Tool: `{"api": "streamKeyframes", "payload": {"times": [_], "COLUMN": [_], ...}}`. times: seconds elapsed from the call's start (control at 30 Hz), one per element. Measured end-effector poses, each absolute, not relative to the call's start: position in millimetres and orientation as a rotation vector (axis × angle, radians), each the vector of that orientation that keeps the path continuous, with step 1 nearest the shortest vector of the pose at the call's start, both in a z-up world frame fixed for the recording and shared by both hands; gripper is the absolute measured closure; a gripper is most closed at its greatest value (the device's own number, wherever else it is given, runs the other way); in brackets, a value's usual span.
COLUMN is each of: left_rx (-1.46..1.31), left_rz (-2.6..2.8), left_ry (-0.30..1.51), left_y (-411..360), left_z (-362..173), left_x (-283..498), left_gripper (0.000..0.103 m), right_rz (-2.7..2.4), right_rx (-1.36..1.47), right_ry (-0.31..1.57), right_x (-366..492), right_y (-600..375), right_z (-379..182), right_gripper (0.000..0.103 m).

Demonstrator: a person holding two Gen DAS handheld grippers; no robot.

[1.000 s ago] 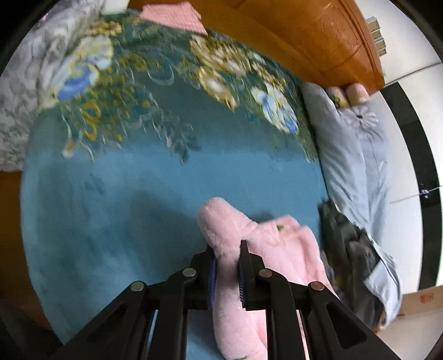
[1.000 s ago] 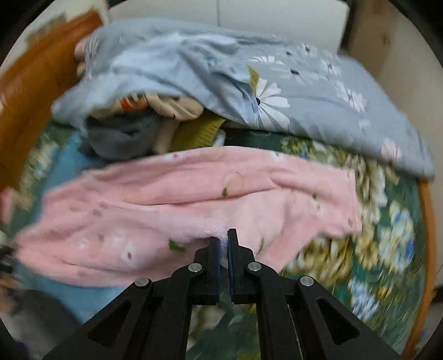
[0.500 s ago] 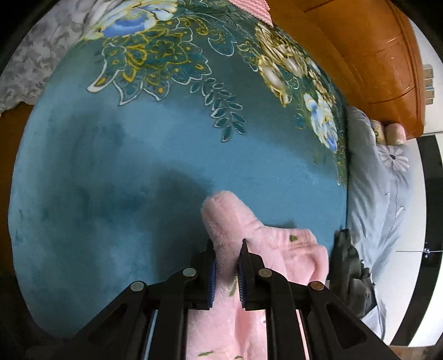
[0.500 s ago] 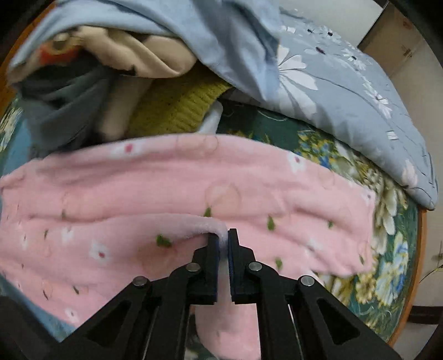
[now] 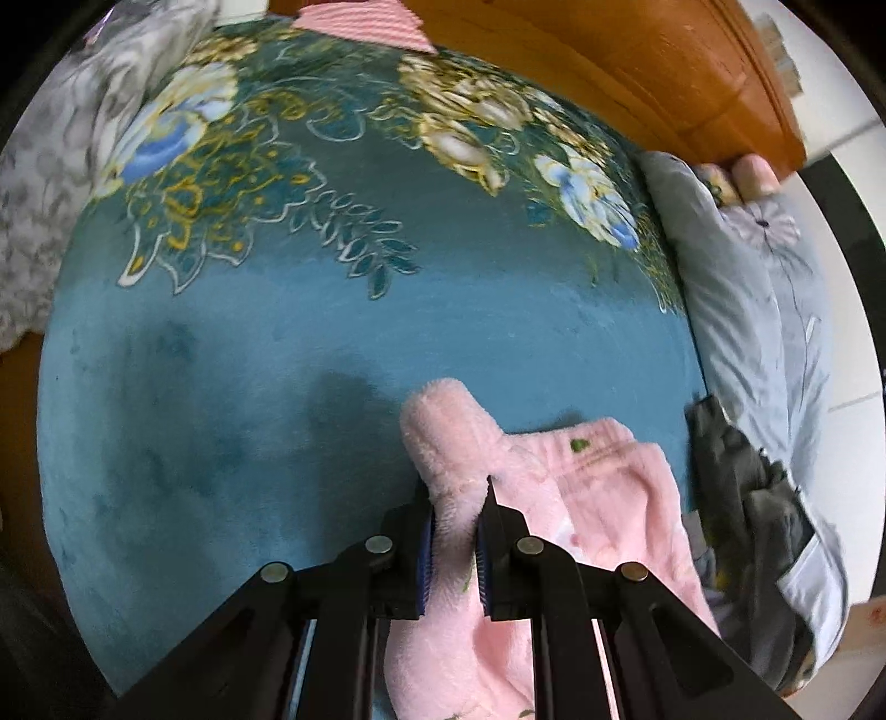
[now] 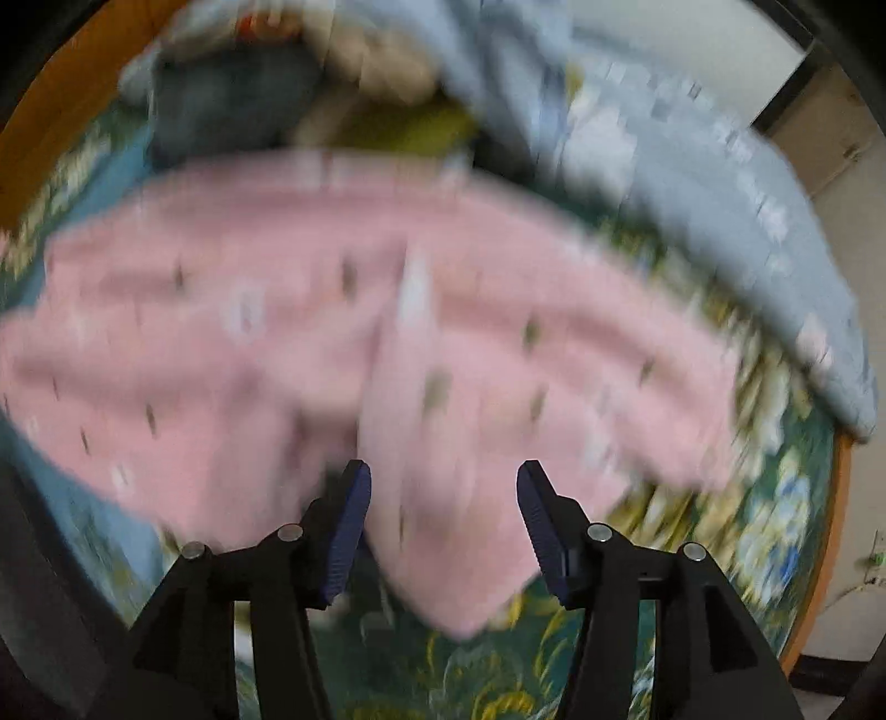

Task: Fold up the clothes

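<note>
A fluffy pink garment point(image 5: 554, 498) with small flower and leaf prints lies on a teal floral blanket point(image 5: 277, 360). My left gripper point(image 5: 455, 498) is shut on a thick fold at one end of it, and the fold's tip sticks out beyond the pads. In the blurred right wrist view the pink garment point(image 6: 332, 343) spreads wide across the blanket point(image 6: 470, 664). My right gripper point(image 6: 443, 487) hangs just above it with its jaws opening; a flap of pink cloth lies between the pads, and they do not press on it.
A grey-blue flowered duvet point(image 5: 775, 332) and a pile of dark, beige and mustard clothes point(image 6: 310, 88) lie beyond the garment. A wooden headboard point(image 5: 637, 72) and a pink striped cloth point(image 5: 360, 27) are at the far side. A grey patterned cloth point(image 5: 50, 166) lies at the left.
My right gripper has dropped toward the bed and let go of the pink edge, its jaws now apart. My left gripper keeps its hold and has shifted slightly.
</note>
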State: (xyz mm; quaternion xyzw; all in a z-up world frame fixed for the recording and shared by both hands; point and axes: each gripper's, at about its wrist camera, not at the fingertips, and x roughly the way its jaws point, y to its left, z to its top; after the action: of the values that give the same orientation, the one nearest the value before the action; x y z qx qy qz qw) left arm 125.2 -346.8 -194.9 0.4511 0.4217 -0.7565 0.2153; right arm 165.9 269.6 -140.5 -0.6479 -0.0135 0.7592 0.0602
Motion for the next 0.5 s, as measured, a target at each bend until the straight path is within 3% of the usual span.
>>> {"api": "streamKeyframes", "payload": {"times": [0.17,0.2,0.23,0.37,0.5], "left_rx": [1.277,1.273,1.268,1.206,1.149], "left_rz": [-2.176,-2.183,-2.188,-2.198,-2.243], "left_ry": [1.109,1.113,1.119,1.152,1.126], "left_y": [-341,-341,-341,-346,-352], "left_z": [-187,-186,-186,-181,-169], "left_x": [120,121,121,128,134], "left_gripper": [0.089,0.089,0.089,0.089,0.09], "right_rz": [2.15,2.13,2.106,2.074,2.158], "right_rx": [-2.043,-2.038,-2.034,-1.992,-1.972], "right_ry": [0.077,0.07,0.061,0.024,0.086], "right_x": [190,192,194,206,230], "right_y": [277,280,283,293,297], "right_z": [-201,-204,-206,-177,-109], "right_gripper": [0.053,0.072,0.098,0.099,0.099]}}
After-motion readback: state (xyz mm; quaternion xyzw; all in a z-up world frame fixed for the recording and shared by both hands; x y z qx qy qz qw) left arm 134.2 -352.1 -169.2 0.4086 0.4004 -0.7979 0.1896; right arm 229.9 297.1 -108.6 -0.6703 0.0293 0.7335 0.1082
